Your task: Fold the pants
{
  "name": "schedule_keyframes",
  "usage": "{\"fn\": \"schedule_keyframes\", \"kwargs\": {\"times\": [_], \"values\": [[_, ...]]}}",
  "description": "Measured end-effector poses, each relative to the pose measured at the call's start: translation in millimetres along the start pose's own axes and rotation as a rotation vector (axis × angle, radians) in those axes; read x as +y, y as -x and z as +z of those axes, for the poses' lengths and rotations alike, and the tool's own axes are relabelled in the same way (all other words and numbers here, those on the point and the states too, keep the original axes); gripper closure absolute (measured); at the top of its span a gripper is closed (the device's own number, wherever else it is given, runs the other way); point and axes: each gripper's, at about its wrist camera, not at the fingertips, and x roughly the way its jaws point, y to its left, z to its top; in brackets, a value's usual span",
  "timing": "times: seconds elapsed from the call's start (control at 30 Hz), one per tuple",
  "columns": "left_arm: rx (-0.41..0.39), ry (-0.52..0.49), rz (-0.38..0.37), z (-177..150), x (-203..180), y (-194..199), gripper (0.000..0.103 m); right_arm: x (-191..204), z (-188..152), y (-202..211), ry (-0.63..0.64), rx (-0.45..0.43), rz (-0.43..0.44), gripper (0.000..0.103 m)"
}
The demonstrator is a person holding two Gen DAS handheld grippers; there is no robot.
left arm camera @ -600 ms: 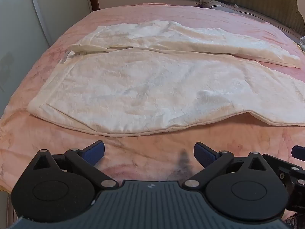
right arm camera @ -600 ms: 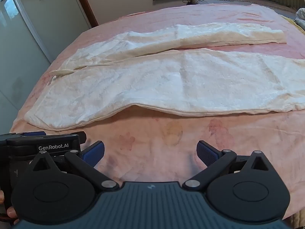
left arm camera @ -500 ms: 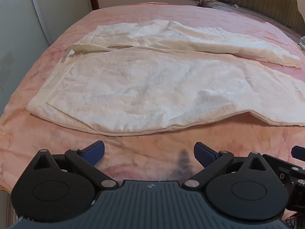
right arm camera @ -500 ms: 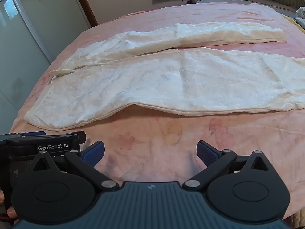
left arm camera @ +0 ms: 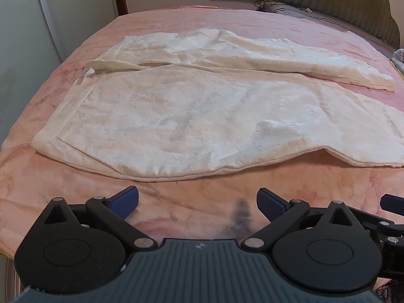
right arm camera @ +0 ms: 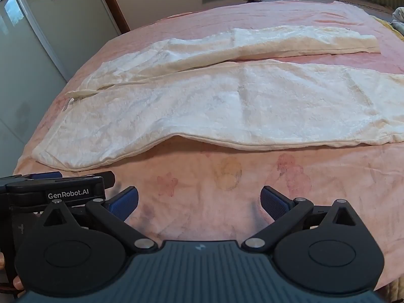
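Nothing is seen to have shifted since the earlier frames: the cream, fleecy pants (left arm camera: 202,116) lie flat across the pink floral bedspread (left arm camera: 192,202), unfolded. No fold is begun. Both the left gripper (left arm camera: 197,200) and right gripper (right arm camera: 199,200) are held spread wide and empty, short of the near edge, which likely must be pinched next. The near leg's hem is cut off in the left view.

Pants (left arm camera: 202,121) flat on bed (left arm camera: 202,202), legs to right.
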Motion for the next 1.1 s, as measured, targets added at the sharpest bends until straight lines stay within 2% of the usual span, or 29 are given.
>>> {"fn": "schedule_keyframes", "kwargs": {"times": [1.1], "values": [[0.022, -0.001, 0.022, -1.3, -0.4, -5.5, 0.002, -2.7, 0.2, -4.7, -0.019, 0.023, 0.010, 0.000]]}}
